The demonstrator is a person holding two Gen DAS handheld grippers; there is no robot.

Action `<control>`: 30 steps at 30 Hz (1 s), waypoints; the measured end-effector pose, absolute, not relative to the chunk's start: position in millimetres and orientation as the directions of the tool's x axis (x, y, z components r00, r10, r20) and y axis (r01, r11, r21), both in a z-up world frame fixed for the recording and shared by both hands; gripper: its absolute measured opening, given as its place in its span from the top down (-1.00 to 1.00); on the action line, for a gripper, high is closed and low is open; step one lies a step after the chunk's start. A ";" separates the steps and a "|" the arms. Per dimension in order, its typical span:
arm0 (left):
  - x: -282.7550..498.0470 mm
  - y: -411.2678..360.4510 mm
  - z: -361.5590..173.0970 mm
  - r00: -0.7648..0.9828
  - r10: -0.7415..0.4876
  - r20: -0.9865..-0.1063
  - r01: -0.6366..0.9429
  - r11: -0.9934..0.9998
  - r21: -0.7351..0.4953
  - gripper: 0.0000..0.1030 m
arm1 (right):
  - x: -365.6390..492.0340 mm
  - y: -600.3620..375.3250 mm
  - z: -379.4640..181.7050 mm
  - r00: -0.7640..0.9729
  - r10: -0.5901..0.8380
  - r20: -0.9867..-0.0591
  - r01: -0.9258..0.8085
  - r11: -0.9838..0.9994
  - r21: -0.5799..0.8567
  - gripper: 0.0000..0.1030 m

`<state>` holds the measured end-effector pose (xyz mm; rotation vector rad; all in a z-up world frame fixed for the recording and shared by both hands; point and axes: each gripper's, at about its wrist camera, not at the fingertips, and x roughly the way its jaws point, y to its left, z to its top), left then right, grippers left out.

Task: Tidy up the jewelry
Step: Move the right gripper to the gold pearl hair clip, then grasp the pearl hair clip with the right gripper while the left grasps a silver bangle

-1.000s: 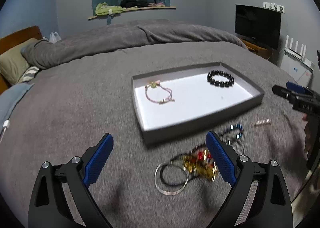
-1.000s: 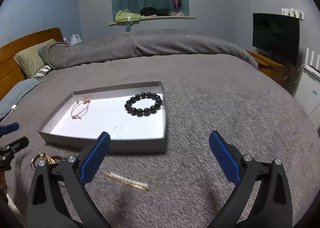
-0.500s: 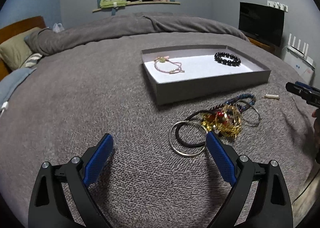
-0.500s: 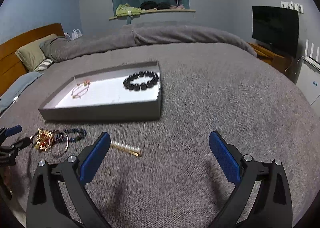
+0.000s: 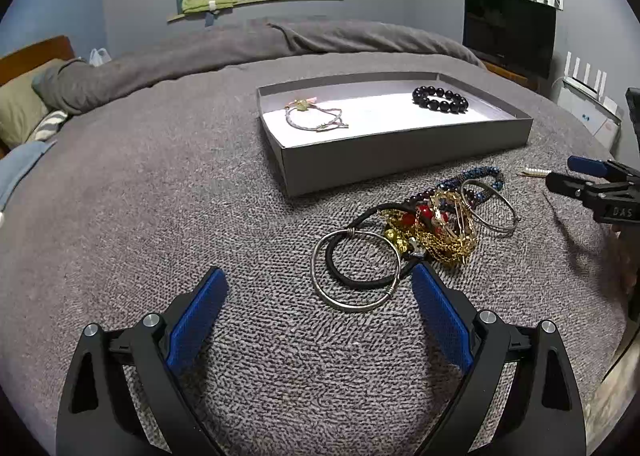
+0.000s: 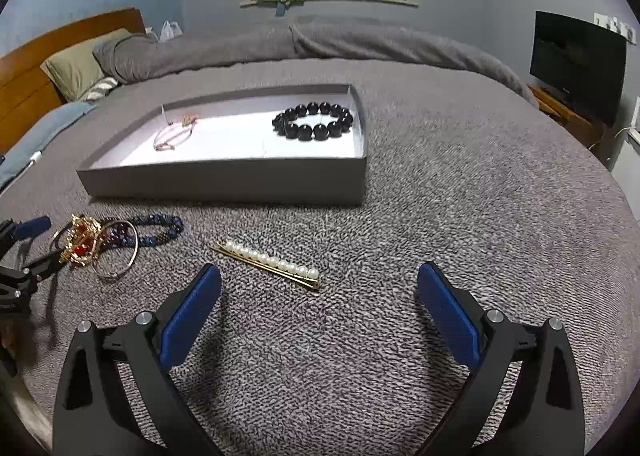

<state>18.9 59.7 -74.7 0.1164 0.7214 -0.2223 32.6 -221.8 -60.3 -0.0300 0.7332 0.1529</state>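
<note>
Both grippers are hanging low over the grey bedspread (image 6: 460,184) with nothing between their blue pads. The left gripper (image 5: 320,288), at the bottom of its own view, is standing spread wide, and the silver bangle (image 5: 356,270) with a black hair tie (image 5: 362,262) lying inside it is sitting just ahead of its tips, slightly right of centre; judging by that framing, this ring is the likely next pick. The right gripper (image 6: 319,288) is likewise gaping, and the pearl hair clip (image 6: 272,263) is lying just beyond its tips, left of centre, so it seems lined up for that piece.

The loose jewellery is lying on the bedspread in front of the box, probably as an unsorted pile waiting its turn. In the left view, right of centre, a tangle of gold chain with red beads (image 5: 436,228) is touching a second metal bangle (image 5: 490,208) and a blue beaded bracelet (image 5: 480,175).

The shallow grey box (image 5: 400,158), in the upper middle of both views, is holding two pieces set well apart on its white floor: a thin pink cord bracelet (image 5: 316,121) toward its left end and a black bead bracelet (image 5: 440,100) toward its right end. The spacing suggests each item is being given its own spot, with the middle of the floor bare.
</note>
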 end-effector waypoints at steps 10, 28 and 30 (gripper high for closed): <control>21.1 56.5 -75.9 0.726 -0.165 -0.668 0.242 0.970 0.023 -0.79 | 45.3 -209.6 -62.9 0.700 0.152 -0.697 -0.214 0.977 -0.002 -0.47; 26.9 57.1 -76.7 0.702 -0.242 -0.670 0.287 0.957 -0.044 -0.50 | 30.2 -198.3 -65.5 0.684 0.185 -0.705 -0.264 0.965 -0.002 0.54; 26.4 56.7 -75.4 0.703 -0.251 -0.665 0.297 0.954 -0.046 -0.41 | 29.7 -200.6 -64.8 0.683 0.193 -0.705 -0.253 0.967 0.020 0.58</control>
